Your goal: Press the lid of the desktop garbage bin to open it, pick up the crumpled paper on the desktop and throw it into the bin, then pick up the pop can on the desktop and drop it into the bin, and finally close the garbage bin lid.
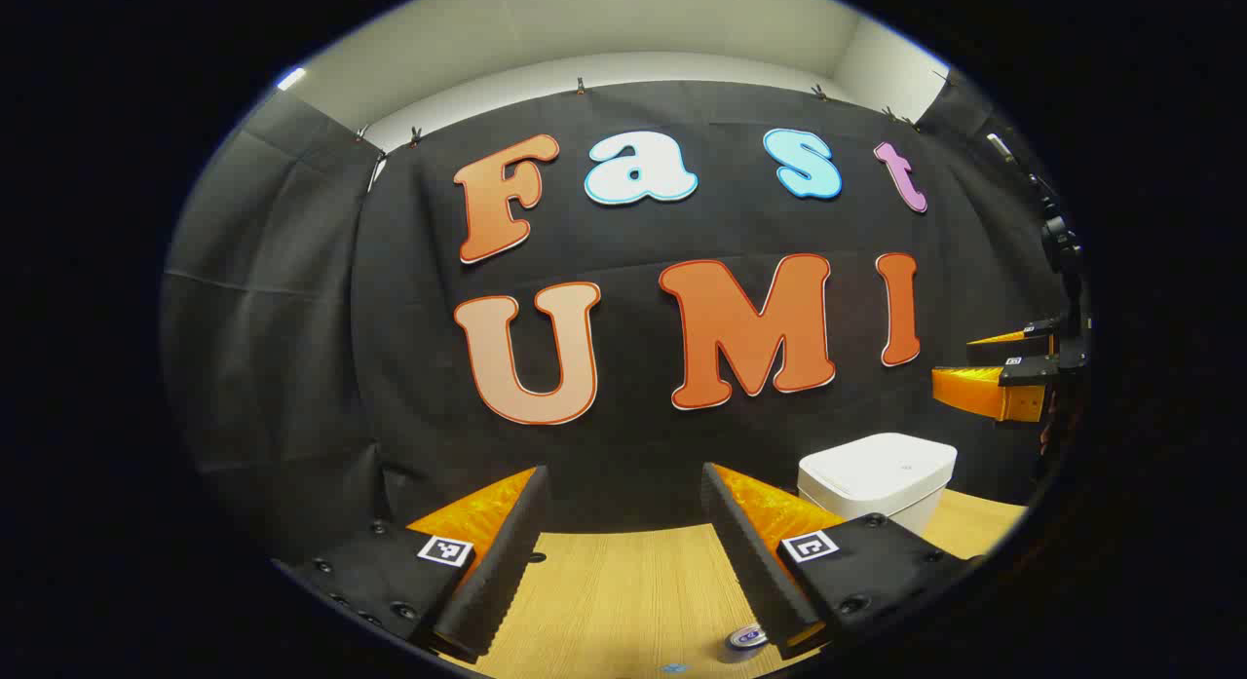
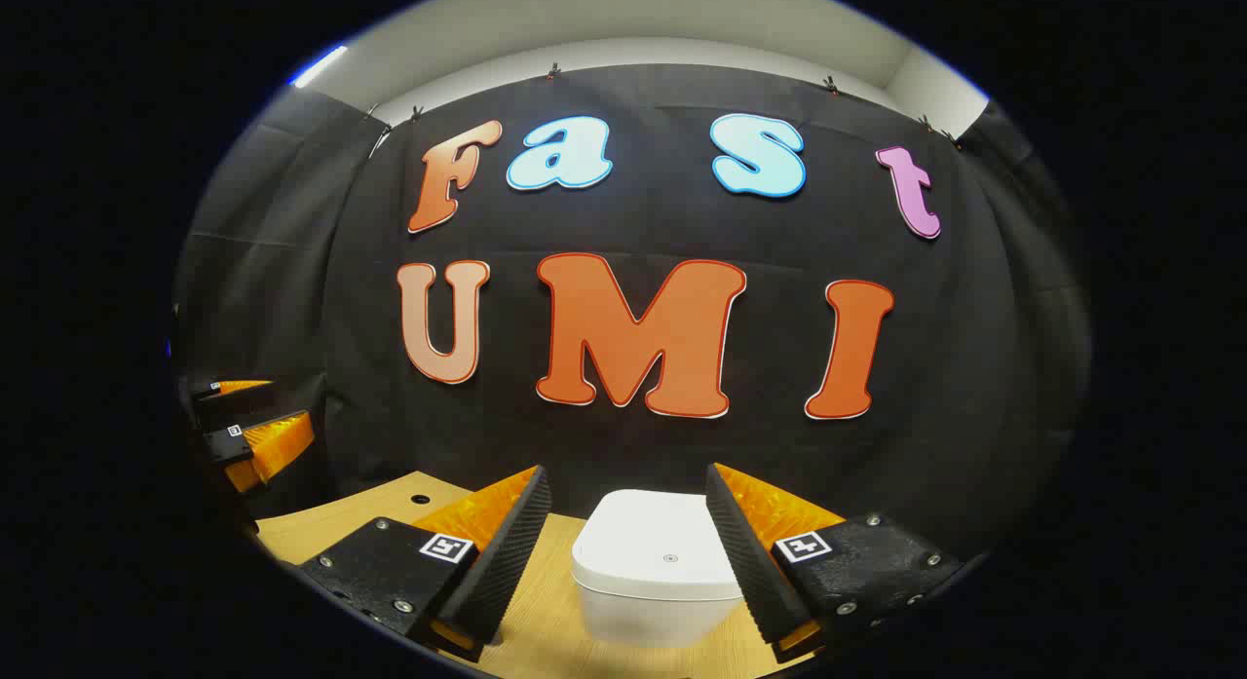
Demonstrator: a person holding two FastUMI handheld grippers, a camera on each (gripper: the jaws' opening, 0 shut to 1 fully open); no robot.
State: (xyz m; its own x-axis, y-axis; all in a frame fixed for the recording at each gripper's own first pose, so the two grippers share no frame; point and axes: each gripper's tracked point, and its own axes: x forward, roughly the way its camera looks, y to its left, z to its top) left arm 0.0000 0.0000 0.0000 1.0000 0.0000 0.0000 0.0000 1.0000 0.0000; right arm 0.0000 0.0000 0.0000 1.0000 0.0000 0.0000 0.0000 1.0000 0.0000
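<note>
The fingers (image 1: 487,562) of my left gripper (image 1: 623,552) stand wide apart with nothing between them but bare table (image 1: 623,582). Just inside the right finger's base, at the lower edge of the left gripper view, I see the top of the pop can (image 1: 746,637); I cannot tell whether it touches that finger. Beyond the right finger, to its outer side, sits the garbage bin (image 1: 877,474), its lid flat and closed. Farther to that side, raised above table level, the right gripper shows in part at the view's edge.

The fingers (image 2: 497,562) of my right gripper (image 2: 623,552) are likewise spread wide and grip nothing. In the right gripper view the garbage bin stands between the two fingers, a little beyond the fingertips, lid down, with a small dot marked near the lid's centre. The right finger overlaps the bin's edge in the picture; I cannot tell if there is contact. Well off beyond the left finger, the left gripper shows at the margin, raised above the table.
</note>
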